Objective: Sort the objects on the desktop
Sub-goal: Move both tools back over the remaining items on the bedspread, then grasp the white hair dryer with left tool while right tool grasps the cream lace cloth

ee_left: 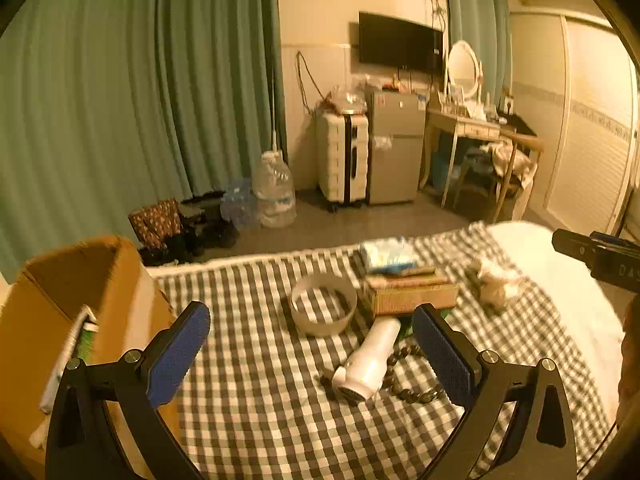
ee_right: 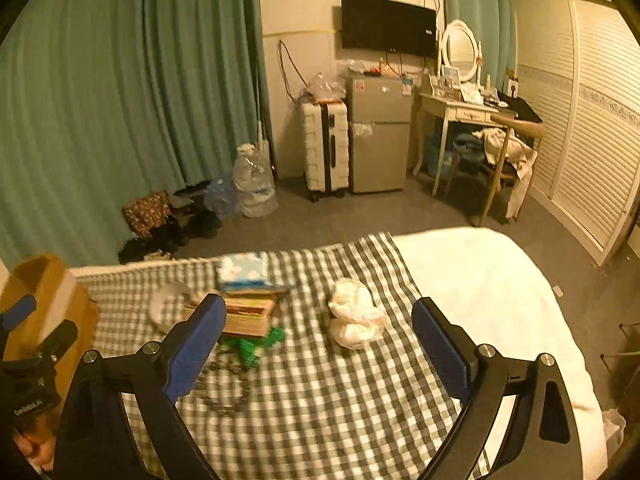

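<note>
1. The left hand-held gripper [ee_left: 310, 354] is spread wide and empty above the checked blanket [ee_left: 256, 412] on the bed. The white hair dryer [ee_left: 368, 364] lies just ahead of it, on top of a string of dark beads [ee_left: 404, 392].
2. Judging by that, the dryer is the next pick: close across its barrel, not the nozzle, and lift clear of the beads so they do not drag.
3. The right hand-held gripper [ee_right: 318, 338] is likewise released, holding nothing, with the crumpled white bag [ee_right: 354, 318] lying between its fingers but further off.
4. Further out sit a round bowl [ee_left: 324, 310], a book [ee_left: 412, 294] and a tissue pack [ee_left: 386, 254], possibly stacked; blur hides it.
5. The cardboard box [ee_left: 76, 288] at the left looks the likely destination.
</note>
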Action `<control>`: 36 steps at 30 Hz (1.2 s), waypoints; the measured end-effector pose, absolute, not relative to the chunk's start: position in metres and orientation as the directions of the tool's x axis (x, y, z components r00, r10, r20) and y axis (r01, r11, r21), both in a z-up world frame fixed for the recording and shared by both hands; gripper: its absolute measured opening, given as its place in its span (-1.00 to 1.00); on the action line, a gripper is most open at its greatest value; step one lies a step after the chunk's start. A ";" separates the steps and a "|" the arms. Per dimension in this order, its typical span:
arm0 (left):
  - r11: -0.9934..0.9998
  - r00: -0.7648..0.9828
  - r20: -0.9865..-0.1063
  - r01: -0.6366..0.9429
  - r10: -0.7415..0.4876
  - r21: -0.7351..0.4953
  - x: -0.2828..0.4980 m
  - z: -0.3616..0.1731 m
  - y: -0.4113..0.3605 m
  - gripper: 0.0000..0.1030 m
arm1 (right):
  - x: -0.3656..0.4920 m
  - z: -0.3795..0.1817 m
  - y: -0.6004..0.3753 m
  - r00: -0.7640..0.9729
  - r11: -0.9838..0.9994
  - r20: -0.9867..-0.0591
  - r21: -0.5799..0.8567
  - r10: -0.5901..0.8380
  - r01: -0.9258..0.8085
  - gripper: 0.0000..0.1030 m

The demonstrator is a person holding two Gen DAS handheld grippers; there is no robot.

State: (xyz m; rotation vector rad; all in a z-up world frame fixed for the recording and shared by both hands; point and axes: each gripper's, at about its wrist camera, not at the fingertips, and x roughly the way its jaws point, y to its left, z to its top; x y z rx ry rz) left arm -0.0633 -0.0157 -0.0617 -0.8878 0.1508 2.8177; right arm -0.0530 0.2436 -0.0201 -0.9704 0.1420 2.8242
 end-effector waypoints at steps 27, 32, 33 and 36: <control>-0.939 -0.678 -0.699 -0.342 0.226 0.027 -0.110 -0.190 0.017 1.00 | -0.121 -0.158 0.296 -0.639 -0.975 -0.749 -0.041 0.176 -0.220 0.84; -0.934 -0.680 -0.700 -0.354 0.217 0.054 -0.111 -0.192 0.024 1.00 | -0.135 -0.164 0.288 -0.646 -0.979 -0.744 -0.053 0.169 -0.195 0.84; -0.930 -0.680 -0.698 -0.364 0.225 0.055 -0.110 -0.192 0.026 0.96 | -0.137 -0.164 0.286 -0.656 -0.982 -0.737 -0.056 0.163 -0.182 0.84; -0.911 -0.668 -0.698 -0.408 0.259 0.053 -0.107 -0.191 0.031 0.39 | -0.142 -0.164 0.281 -0.658 -0.987 -0.740 -0.054 0.140 -0.149 0.67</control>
